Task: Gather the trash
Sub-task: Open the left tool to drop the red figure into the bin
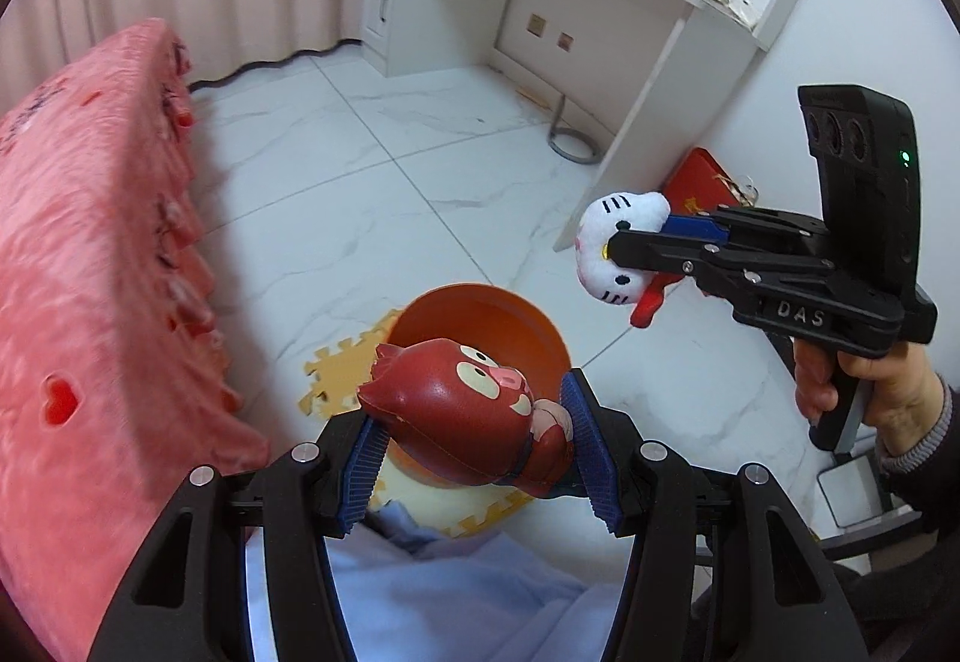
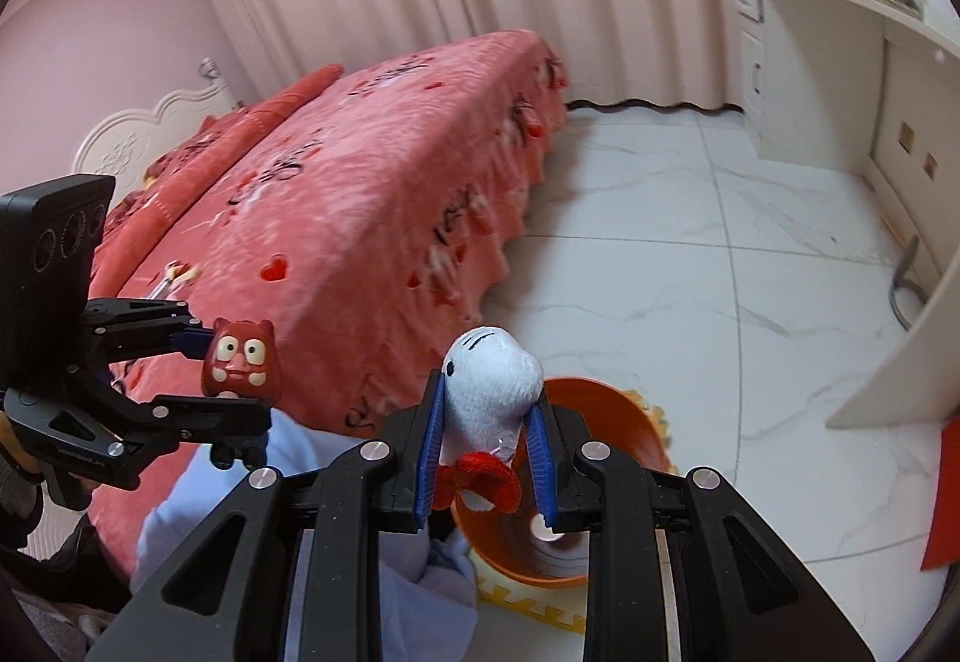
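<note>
My left gripper is shut on a dark red squishy pig toy, held above the rim of an orange bucket on the floor. In the right wrist view the same red toy shows in that gripper at the left. My right gripper is shut on a white plush cat with a red bow, over the orange bucket. From the left wrist, the white plush hangs in the right gripper, right of the bucket.
A bed with a pink-red cover runs along the left, close to the bucket. A yellow foam mat lies under the bucket. A white desk stands at the back with a red box beside it. A light blue trouser leg fills the bottom.
</note>
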Motion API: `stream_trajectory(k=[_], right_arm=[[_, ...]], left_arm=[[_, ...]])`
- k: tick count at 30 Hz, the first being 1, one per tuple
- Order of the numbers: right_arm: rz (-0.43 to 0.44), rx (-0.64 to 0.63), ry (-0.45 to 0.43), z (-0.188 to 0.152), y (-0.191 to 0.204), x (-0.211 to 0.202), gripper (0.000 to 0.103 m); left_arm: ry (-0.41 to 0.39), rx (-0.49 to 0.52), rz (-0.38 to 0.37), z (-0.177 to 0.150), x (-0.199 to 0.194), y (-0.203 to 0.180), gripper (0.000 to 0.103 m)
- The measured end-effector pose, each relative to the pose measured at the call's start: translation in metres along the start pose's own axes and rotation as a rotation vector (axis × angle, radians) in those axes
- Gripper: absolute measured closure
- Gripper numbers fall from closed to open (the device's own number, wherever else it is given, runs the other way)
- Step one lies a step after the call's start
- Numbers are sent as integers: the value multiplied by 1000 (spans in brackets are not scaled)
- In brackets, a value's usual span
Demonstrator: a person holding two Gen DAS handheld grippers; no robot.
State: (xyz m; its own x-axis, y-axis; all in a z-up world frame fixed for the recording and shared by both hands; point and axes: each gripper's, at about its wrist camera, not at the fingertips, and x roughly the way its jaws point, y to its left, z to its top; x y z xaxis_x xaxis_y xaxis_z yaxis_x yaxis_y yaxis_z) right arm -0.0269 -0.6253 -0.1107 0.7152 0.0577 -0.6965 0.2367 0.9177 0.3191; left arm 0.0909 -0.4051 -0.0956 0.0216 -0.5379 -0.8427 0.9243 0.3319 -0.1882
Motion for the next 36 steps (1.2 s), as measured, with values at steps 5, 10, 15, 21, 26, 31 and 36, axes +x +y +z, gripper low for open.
stream_trajectory(k=[5,10,15,21,26,31,36], right_arm=[[-23,53,5,-5,-23,9,77],[-27,78,8,-7,-31,15,77],[-33,87,8,-7,-37,19,77],[-34,91,10,-7,-38,24,77],[-24,85,17,-6,-36,27,77],[-19,79,23,-4,-33,31,76],[-18,67,29,-2,-29,36,76]], left_arm=[[33,9,-37,17,26,-2,45],[62,29,-60,29,48,-9,43],[94,35,-59,34,63,-8,41],[118,26,-28,37,77,-3,38],[128,19,-12,39,81,-3,33],[114,13,-6,40,79,-4,24],[110,4,-10,38,78,0,24]])
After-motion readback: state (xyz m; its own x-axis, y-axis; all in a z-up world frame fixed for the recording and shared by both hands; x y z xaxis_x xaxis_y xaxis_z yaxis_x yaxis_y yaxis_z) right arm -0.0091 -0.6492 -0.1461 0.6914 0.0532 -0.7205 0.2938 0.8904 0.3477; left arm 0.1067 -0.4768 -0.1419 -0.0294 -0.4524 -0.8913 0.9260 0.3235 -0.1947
